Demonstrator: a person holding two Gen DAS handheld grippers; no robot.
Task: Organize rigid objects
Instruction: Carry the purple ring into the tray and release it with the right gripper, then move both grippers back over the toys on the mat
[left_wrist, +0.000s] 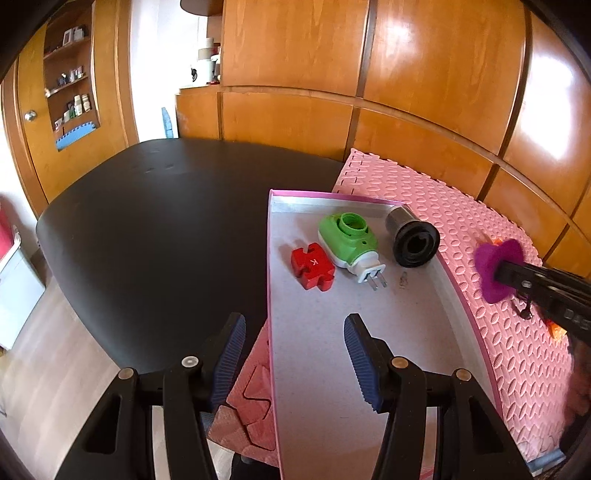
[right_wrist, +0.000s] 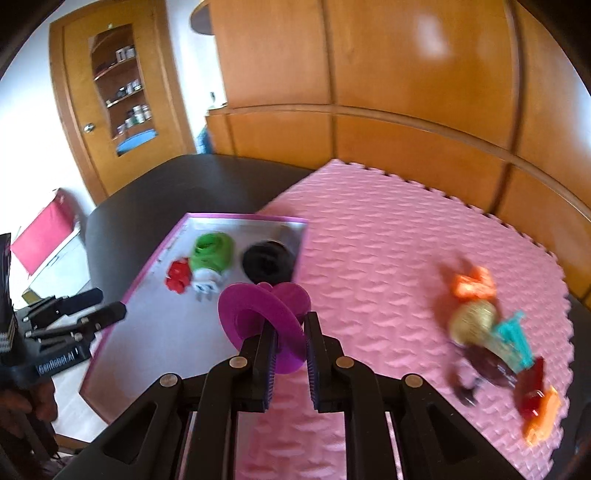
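The purple flower-shaped piece is clamped between the blue-padded fingers of the right gripper, held up in the air over the pink foam mat, just beside the right wall of the pink-rimmed tray. In the left wrist view the same purple piece shows at the tip of the right gripper's black fingers, off the tray's right edge.

The left gripper stands wide apart with nothing between its fingers; its left finger hangs over the black table and its right finger over the bare grey floor of the tray. In the right wrist view it appears at the tray's near left side.

Three things lie in the far part of the tray: a red puzzle block marked with a K, a green and white plug-in device with its metal prongs pointing toward the camera, and a black and silver cylinder lying on its side against the far right corner. The block sits just beside the green device.

On the right part of the mat a loose cluster of small items lies together, blurred: orange, gold, teal and red pieces can be made out, but what they are cannot be told. The tray rests partly on the mat and partly on the table.
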